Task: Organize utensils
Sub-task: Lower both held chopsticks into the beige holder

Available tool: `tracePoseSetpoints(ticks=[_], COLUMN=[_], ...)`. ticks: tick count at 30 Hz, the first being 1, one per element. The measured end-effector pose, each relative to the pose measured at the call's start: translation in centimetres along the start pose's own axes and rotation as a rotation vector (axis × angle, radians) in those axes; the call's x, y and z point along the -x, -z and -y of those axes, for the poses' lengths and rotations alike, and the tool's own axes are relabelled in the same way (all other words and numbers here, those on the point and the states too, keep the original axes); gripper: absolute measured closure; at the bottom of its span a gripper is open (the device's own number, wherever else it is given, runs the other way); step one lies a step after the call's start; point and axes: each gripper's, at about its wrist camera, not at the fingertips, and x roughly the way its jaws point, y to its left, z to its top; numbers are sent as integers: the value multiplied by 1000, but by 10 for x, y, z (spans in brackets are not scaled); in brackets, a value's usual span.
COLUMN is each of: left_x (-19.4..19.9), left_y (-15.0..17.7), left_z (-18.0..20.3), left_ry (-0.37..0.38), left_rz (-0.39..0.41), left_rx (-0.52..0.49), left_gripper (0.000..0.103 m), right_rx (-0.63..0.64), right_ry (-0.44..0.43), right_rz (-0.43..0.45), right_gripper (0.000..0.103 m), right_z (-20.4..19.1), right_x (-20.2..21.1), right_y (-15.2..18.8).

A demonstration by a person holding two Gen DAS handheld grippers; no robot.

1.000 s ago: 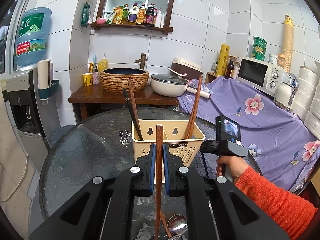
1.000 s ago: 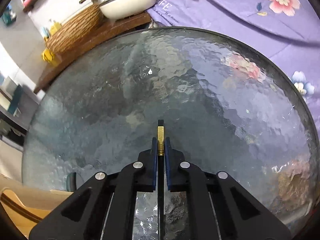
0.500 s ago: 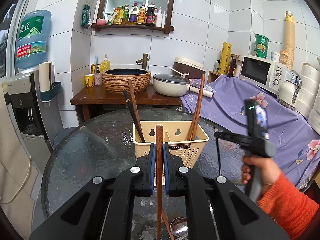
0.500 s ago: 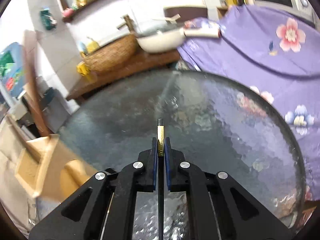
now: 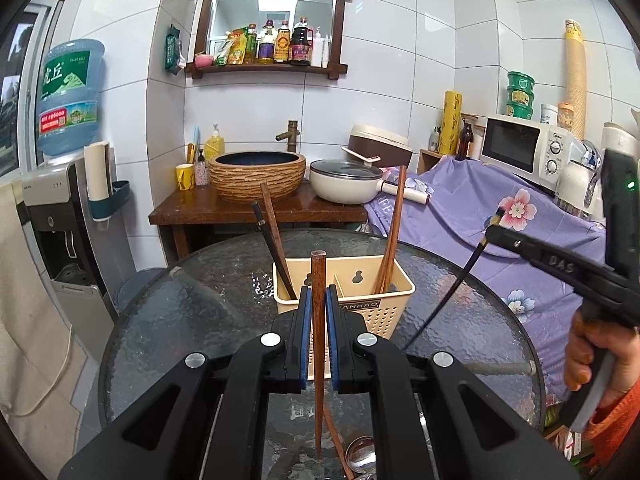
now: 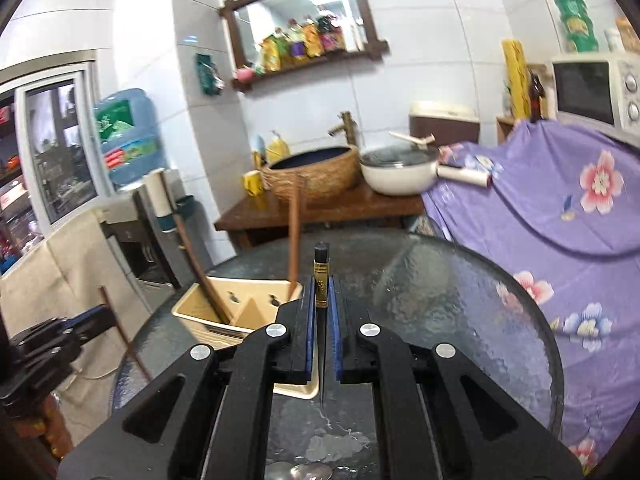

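Observation:
My left gripper (image 5: pixel 319 312) is shut on a brown wooden chopstick (image 5: pixel 318 280) held upright just in front of the beige utensil basket (image 5: pixel 372 306). The basket holds several chopsticks (image 5: pixel 390 236). My right gripper (image 6: pixel 321 300) is shut on a black chopstick with a gold band (image 6: pixel 321 276), held above the glass table to the right of the basket (image 6: pixel 208 320). That black chopstick (image 5: pixel 452 288) and the right gripper (image 5: pixel 496 236) also show in the left wrist view. A metal spoon (image 5: pixel 360 456) and a brown chopstick (image 5: pixel 336 436) lie on the table below my left gripper.
The round textured glass table (image 5: pixel 168 320) carries the basket. Behind it stand a wooden bench (image 5: pixel 240 208) with a woven basin and a white pot (image 5: pixel 344 184). A purple flowered cloth (image 5: pixel 500 220) covers the right. A water dispenser (image 5: pixel 60 200) stands at the left.
My right gripper has tilted up and swung right and higher with the black chopstick, now facing the basket. My left gripper has stayed nearly still with the brown chopstick.

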Motion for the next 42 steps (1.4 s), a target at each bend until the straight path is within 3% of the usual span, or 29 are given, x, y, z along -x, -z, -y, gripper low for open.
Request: tracePoseSetpoints(ticks=[14, 24, 30, 34, 42], left_x=[3, 14, 28, 40, 33], left_y=[-16, -34, -68, -107, -166], left_z=[2, 6, 7, 10, 15], left_ry=[18, 61, 89, 104, 53], left_rz=[5, 23, 77, 134, 199], left_rx=[-3, -16, -15, -17, -20], left_gripper=[96, 96, 96, 96, 97], right_rx=[59, 104, 121, 140, 180], right_ry=[-38, -131, -197, -208, -174], right_rz=[7, -3, 25, 47, 95], right_gripper=[96, 96, 96, 96, 96], right_z=[-15, -31, -47, -61, -88], right_x=[28, 42, 51, 52, 35], right_y=[-10, -20, -53, -83, -137])
